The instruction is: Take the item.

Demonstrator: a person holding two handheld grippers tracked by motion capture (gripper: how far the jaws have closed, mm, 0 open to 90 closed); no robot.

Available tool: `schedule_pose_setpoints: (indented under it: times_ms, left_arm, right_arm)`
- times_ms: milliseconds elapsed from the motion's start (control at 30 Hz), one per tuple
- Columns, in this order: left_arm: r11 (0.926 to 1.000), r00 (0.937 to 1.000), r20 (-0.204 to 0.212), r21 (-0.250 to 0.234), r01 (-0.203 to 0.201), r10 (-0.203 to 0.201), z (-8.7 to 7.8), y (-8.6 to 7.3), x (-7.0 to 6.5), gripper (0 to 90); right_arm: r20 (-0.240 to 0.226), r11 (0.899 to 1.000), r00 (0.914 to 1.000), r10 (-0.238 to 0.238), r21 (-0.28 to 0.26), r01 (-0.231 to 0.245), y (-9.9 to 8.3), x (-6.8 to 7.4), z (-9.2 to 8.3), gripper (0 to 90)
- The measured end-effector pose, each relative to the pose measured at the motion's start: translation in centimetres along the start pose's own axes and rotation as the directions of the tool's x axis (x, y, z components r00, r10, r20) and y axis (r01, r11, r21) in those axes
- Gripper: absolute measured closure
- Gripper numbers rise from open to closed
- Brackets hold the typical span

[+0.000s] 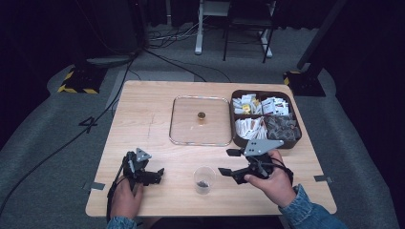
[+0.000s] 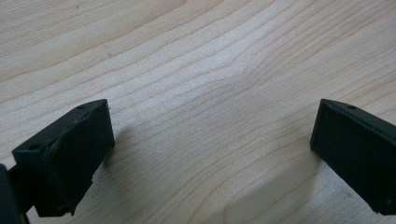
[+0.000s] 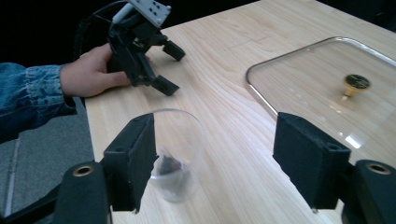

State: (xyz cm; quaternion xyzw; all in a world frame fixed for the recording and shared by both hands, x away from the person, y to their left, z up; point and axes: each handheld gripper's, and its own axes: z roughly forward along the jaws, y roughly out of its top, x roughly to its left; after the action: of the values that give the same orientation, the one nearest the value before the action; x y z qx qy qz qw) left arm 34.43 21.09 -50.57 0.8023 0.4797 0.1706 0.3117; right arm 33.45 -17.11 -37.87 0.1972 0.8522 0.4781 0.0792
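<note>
Clear plastic cup with dark bits stands between left gripper and right gripper, both with jaws apart, empty; a careless right jaw could tip it.

Overhead light keeps the counter bright, dark room around. Glare streak on the glass lid. Soft jaw shadows in left gripper view. Near jaws slightly blurred, high view low-res.

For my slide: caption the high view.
Right hand-held gripper open beside clear cup; glass lid and box behind.
</note>
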Motion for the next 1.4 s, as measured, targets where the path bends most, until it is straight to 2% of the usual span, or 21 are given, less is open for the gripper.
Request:
schedule_pose_setpoints:
  times_ms: [467,600,1000,1233,1400]
  left_arm:
    - [0.9999,0.9998,-0.011,-0.003,0.016,-0.016,0.0,0.0,-0.2,0.0]
    - [0.9999,0.9998,-0.014,-0.003,0.016,-0.016,0.0,0.0,-0.2,0.0]
    - [0.9999,0.9998,-0.014,-0.002,0.016,-0.016,0.0,0.0,-0.2,0.0]
    - [0.9998,0.9997,-0.015,-0.004,0.018,-0.018,0.0,0.0,-0.3,0.0]
    - [0.9999,0.9998,-0.015,-0.003,0.017,-0.017,0.0,0.0,-0.2,0.0]
  right_arm:
    - [0.098,0.998,0.9941,0.047,0.035,-0.05,-2.2,-3.0,-3.4,21.7]
    - [0.144,0.997,0.9878,0.06,0.043,-0.067,-3.5,-4.3,-4.4,19.1]
    - [0.213,0.99,0.9699,0.118,0.05,-0.131,-6.5,-6.9,-5.8,17.6]
    - [0.29,0.981,0.9448,0.152,0.072,-0.18,-9.4,-9.1,-6.0,16.4]
    - [0.302,0.975,0.9388,0.165,0.092,-0.201,-11.4,-10.3,-5.9,16.4]
